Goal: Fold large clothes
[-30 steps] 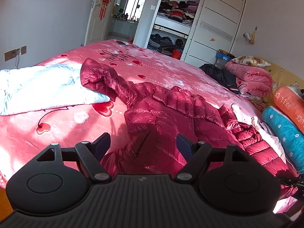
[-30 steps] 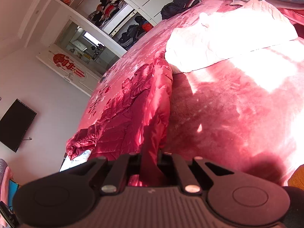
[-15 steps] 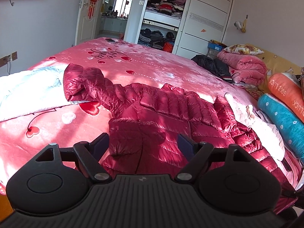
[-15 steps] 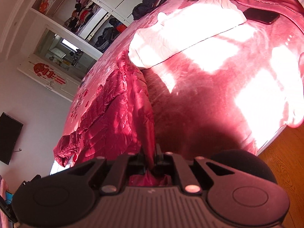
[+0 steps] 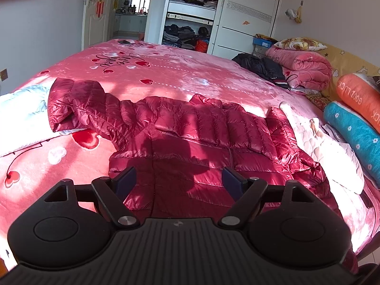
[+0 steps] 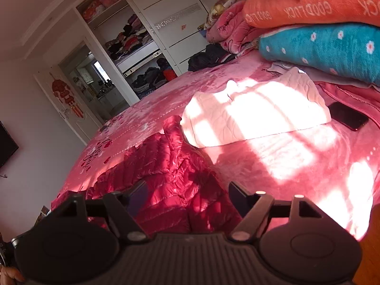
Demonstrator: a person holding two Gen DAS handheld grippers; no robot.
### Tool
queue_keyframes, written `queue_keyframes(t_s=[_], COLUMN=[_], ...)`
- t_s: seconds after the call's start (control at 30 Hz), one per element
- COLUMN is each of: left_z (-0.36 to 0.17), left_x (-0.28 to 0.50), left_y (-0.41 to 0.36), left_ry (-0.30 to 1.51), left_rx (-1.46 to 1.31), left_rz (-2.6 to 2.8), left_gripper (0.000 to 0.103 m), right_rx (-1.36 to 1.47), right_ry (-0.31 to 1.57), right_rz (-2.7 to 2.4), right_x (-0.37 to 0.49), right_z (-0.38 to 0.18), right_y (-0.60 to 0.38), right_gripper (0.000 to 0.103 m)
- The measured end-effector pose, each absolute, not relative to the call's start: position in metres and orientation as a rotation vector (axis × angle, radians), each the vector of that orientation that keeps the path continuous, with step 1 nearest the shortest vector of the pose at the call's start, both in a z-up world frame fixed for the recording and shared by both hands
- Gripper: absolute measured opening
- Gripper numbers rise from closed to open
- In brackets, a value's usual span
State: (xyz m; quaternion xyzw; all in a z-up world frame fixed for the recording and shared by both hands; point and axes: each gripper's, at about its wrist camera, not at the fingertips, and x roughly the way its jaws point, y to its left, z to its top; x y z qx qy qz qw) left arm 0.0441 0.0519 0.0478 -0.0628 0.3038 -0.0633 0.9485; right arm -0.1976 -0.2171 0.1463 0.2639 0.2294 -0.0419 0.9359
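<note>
The right claw (image 6: 187, 199) has just been opening: half a second back its jaws pinched an edge of the dark red down jacket (image 5: 201, 137), and now they stand wide apart with nothing between them, the fabric lying loose below. The left claw (image 5: 178, 180) is released too, hovering over the near hem with no cloth in its gap.

The jacket lies spread across the near part of the bed (image 5: 166, 71), front up, its zip running toward the near edge. The left sleeve (image 5: 78, 104) reaches out over a white quilt (image 5: 21, 109) at the left; the right sleeve (image 5: 285, 133) runs down beside a pale folded blanket (image 6: 256, 114) at the right. Compared with a second ago the body looks flatter and squarer.

My reading is that the spreading step has ended with this let-go, and no fold is made yet. The sleeves probably come next, each brought in over the chest. The slick padded shell may slide or puff back open
</note>
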Motion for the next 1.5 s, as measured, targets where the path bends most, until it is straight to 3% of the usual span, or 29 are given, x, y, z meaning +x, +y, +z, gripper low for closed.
queue_keyframes(t_s=[0.43, 0.73, 0.97, 1.03, 1.07, 1.1, 1.13, 1.2, 1.27, 1.37, 1.5], left_z=[0.025, -0.011, -0.030, -0.034, -0.035, -0.036, -0.036, -0.030, -0.021, 0.005, 0.059], left_x=[0.147, 0.209, 0.234, 0.239, 0.240, 0.241, 0.243, 0.243, 0.242, 0.236, 0.226], left_y=[0.053, 0.056, 0.038, 0.035, 0.033, 0.032, 0.035, 0.034, 0.029, 0.022, 0.001], left_ry=[0.620, 0.664, 0.709, 0.722, 0.726, 0.728, 0.727, 0.712, 0.691, 0.630, 0.529], left_rx=[-0.243, -0.376, -0.333, -0.310, -0.301, -0.298, -0.296, -0.285, -0.274, -0.270, -0.268], left_rz=[-0.018, 0.093, 0.130, 0.143, 0.155, 0.154, 0.153, 0.157, 0.154, 0.111, 0.004], left_gripper=[0.097, 0.096, 0.091, 0.088, 0.077, 0.059, 0.054, 0.032, 0.020, 0.012, 0.011], right_rx=[0.318, 0.049, 0.031, 0.037, 0.039, 0.038, 0.038, 0.049, 0.074, 0.098, 0.105], right_ry=[0.400, 0.405, 0.440, 0.450, 0.453, 0.453, 0.453, 0.456, 0.472, 0.492, 0.526], right_rz=[0.063, 0.033, 0.101, 0.115, 0.123, 0.125, 0.126, 0.124, 0.126, 0.127, 0.149], right_x=[-0.048, -0.010, 0.008, 0.014, 0.016, 0.018, 0.019, 0.023, 0.026, 0.029, 0.030], right_z=[0.084, 0.030, 0.019, 0.018, 0.016, 0.016, 0.015, 0.015, 0.015, 0.014, 0.012], right_y=[-0.138, -0.123, -0.117, -0.116, -0.116, -0.117, -0.117, -0.119, -0.122, -0.125, -0.123], right_gripper=[0.091, 0.091, 0.098, 0.098, 0.098, 0.098, 0.098, 0.099, 0.099, 0.099, 0.100])
